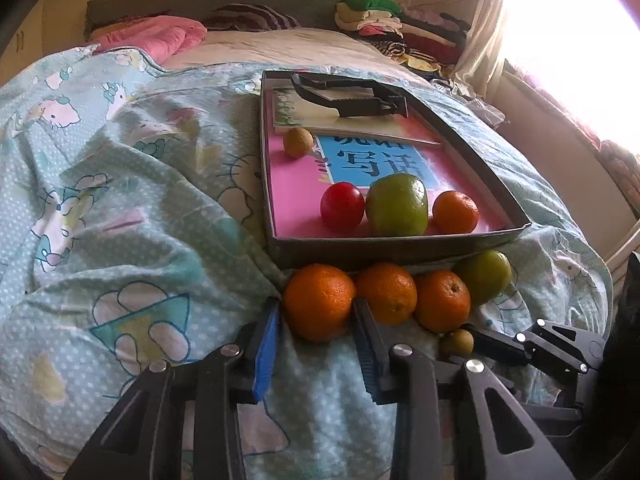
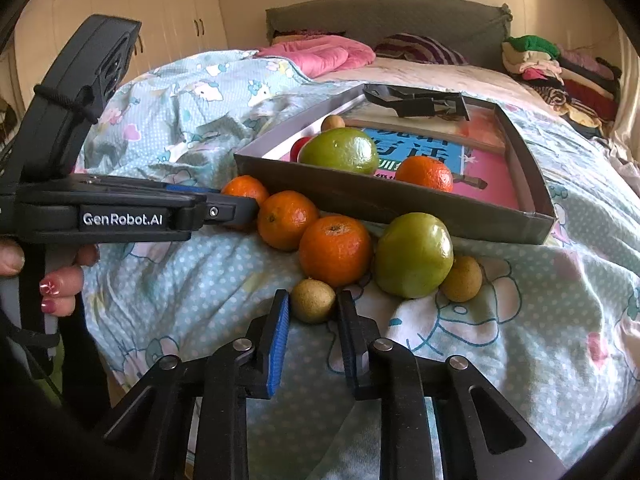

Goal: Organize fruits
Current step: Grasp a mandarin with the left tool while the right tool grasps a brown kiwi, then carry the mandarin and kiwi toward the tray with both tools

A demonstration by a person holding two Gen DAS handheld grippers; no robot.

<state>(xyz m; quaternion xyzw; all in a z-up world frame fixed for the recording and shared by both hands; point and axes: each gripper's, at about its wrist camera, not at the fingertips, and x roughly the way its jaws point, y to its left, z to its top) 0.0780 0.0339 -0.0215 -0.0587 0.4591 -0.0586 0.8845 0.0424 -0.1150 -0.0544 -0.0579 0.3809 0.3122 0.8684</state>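
Fingers of my left gripper [image 1: 316, 312] are clamping a round orange tangerine [image 1: 319, 301]; my right gripper [image 2: 313, 308] is apparently pinching a small brown kiwi [image 2: 313, 301] on the bedsheet.

In the right wrist view the red fruit [image 2: 301, 148] is largely hidden behind the tray wall [image 2: 360, 196] and the big green fruit [image 2: 340, 150], the end orange [image 2: 244, 189] is partly covered by the left gripper [image 2: 240, 210], and the book's title [image 2: 420, 152] is cut short by fruit.
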